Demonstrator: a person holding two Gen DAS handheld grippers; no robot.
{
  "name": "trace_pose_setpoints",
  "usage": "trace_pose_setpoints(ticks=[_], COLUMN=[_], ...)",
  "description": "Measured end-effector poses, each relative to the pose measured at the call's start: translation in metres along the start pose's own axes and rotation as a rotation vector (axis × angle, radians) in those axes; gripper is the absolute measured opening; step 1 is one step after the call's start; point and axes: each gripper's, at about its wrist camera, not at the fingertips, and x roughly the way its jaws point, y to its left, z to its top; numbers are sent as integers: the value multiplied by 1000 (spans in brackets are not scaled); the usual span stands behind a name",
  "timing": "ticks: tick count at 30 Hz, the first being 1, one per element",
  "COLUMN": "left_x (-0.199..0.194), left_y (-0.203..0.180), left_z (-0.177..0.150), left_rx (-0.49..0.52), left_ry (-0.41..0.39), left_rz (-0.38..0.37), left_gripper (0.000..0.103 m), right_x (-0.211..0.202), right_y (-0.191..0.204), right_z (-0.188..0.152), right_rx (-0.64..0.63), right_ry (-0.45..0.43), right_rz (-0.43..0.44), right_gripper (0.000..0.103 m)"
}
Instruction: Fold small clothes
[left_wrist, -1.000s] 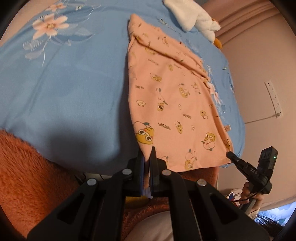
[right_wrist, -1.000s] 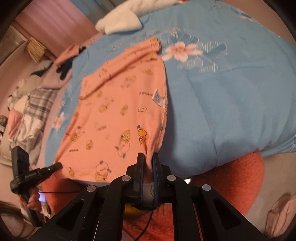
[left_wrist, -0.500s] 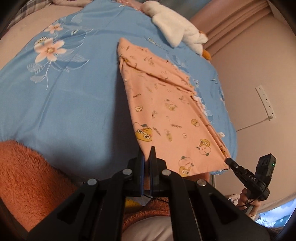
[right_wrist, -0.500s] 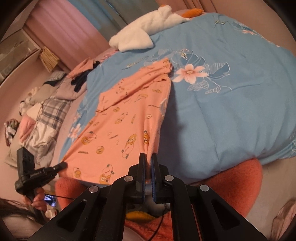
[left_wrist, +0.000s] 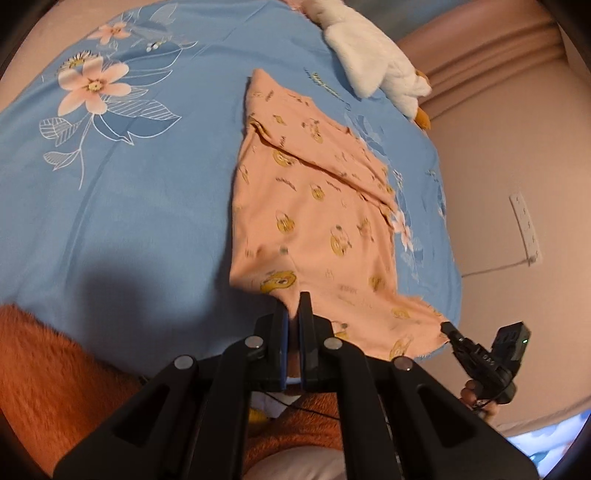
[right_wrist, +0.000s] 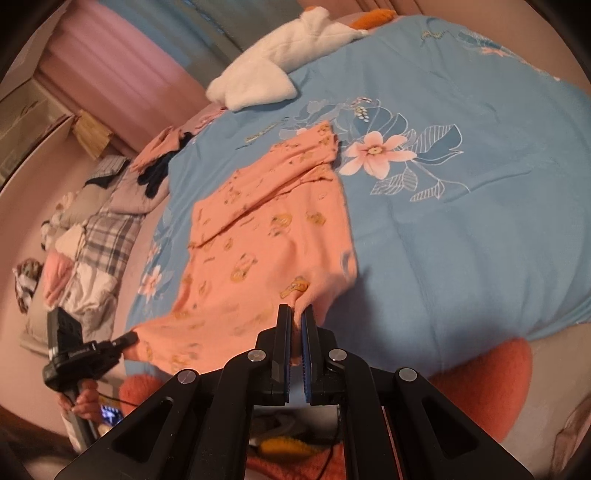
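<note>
— What has each tool got?
— The left tool is clamped tight on one near corner of the peach garment, cloth pinched between its pads. The right tool is clamped the same way on the other near corner, fabric bunched at its tips.
— Where does the garment sit?
— On the bed, over the blue floral cover, near that cover's near edge. Its near hem is lifted off the cover by the two tools; the rest lies flat, running away toward the far side. The far part has a fold across it, with a sleeve end pointing to the far edge.
— Anything past it?
— A white plush toy with an orange part at the bed's far edge. Off the left side, in the right wrist view, a heap of clothes lies beside the bed.
— And close in?
— Orange fuzzy fabric below the bed's near edge.
</note>
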Motion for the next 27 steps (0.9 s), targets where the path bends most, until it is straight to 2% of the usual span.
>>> trace_pose_setpoints(ticks=[6,10,12,14,19,21,22,23,24,26,27], left_x=[35,65,81,93,96,89,83,75,67,50,44], left_y=[10,23,31,38,52,53,53,51,49,42,39], left_z=[40,68,80,86,93,95,96,96,96,94,93], left_rx=[-34,-75,-91,-107,-172,-191,-195,-191,-182,-141,-122], left_ry=[40,92,107,125,151,158,149,129,108,57,44], left_rz=[52,65,102,112,59,43,37,40,49,63,65], left_gripper=[4,4,5,7,8,18,22,34,43,45,43], right_x=[47,88,102,111,107,97,90,81,75,68,65], right_y=[-10,-14,-16,-19,-20,-17,-14,-11,-8,-3,3], right_z=[40,62,67,68,70,72,72,72,71,71,67], right_rx=[34,27,20,26,-1,-27,-44,-59,-69,-102,-130], right_ry=[58,119,132,140,123,94,77,61,50,46,52], right_rz=[-19,-100,-140,-151,-185,-235,-255,-259,-255,-240,-235], right_gripper=[6,6,6,6,7,11,18,26,30,32,32])
